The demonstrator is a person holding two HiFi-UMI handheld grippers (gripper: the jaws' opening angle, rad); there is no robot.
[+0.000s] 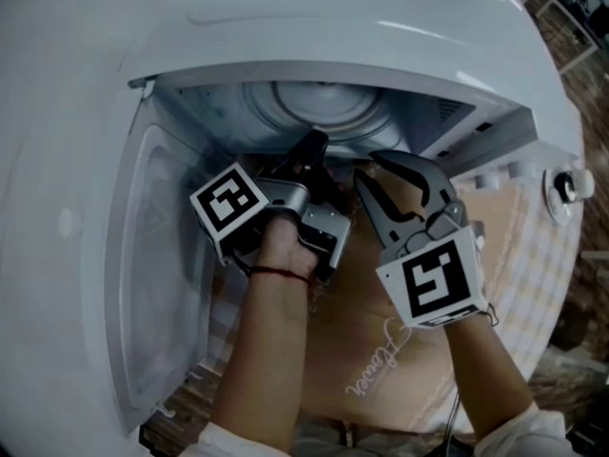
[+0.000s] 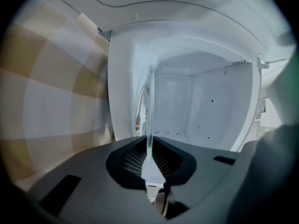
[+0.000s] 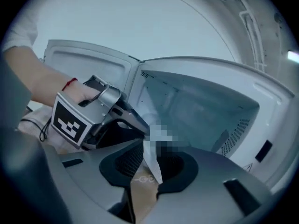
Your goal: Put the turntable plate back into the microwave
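Only the left gripper view showed the grip. The left gripper (image 2: 149, 143) was clamped on the thin clear rim of the turntable plate (image 2: 150, 106), which ran edge-on up the middle of the frame.

The head view showed the turntable plate (image 1: 314, 108) as a ribbed glass disc at upper centre. It sat inside the glossy white microwave (image 1: 285, 27), with the left gripper (image 1: 312, 146) at its near edge.

The right gripper (image 1: 369, 168), just right of the left one at the cavity mouth, had its jaws partly apart and held nothing. In its own view the right gripper (image 3: 147, 148) framed beige cloth (image 3: 140, 190) with cursive lettering.

The door (image 1: 143, 255) hung open at the left of the head view, leaving the opening clear.
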